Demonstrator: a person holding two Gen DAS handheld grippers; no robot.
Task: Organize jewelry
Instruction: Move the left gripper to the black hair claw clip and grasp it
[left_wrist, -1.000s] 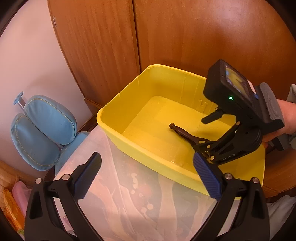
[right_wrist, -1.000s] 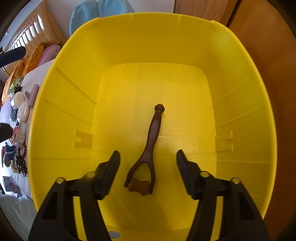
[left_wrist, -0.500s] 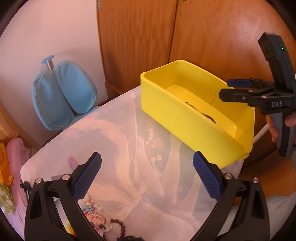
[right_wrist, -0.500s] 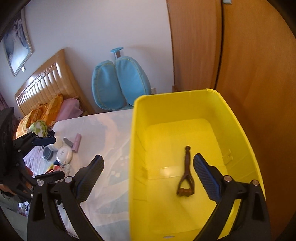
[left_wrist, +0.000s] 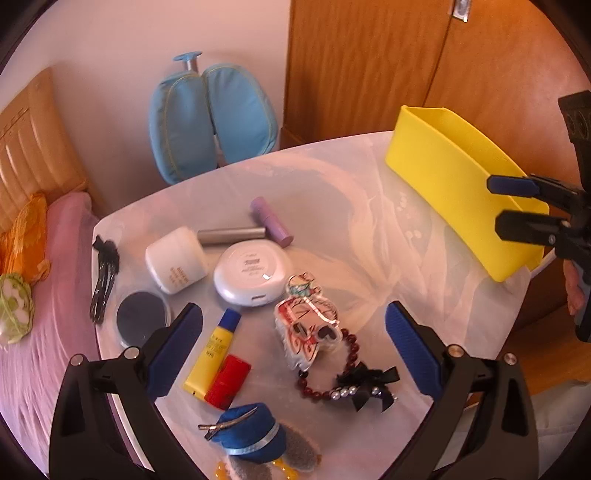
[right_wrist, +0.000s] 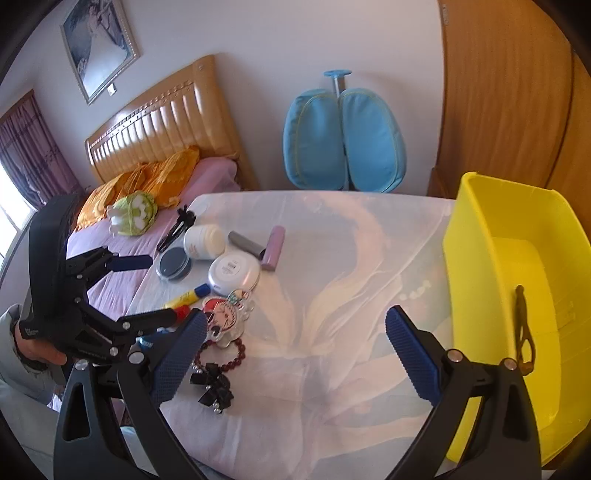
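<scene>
The left gripper (left_wrist: 293, 332) is held with its jaws wide apart and empty above a white-covered table (left_wrist: 351, 206). Between its blue pads, a red bead bracelet (left_wrist: 332, 373) is seen beside a black bow clip (left_wrist: 369, 384). Farther off, a white compact (left_wrist: 253, 275) is laid. At far right, a yellow bin (left_wrist: 458, 192) is set, with the right gripper (left_wrist: 517, 203) near it.

A pale cloth-covered table (left_wrist: 332, 221) is carrying everything. A yellow bin (left_wrist: 454, 184) is sitting at its far right edge. Well left of the bin, a white round compact (left_wrist: 251, 275) is lying among a white jar (left_wrist: 175, 260), grey tube (left_wrist: 231, 234), lilac tube (left_wrist: 271, 221), yellow tube (left_wrist: 214, 350), bead bracelet (left_wrist: 332, 373) and black bow (left_wrist: 369, 384).
</scene>
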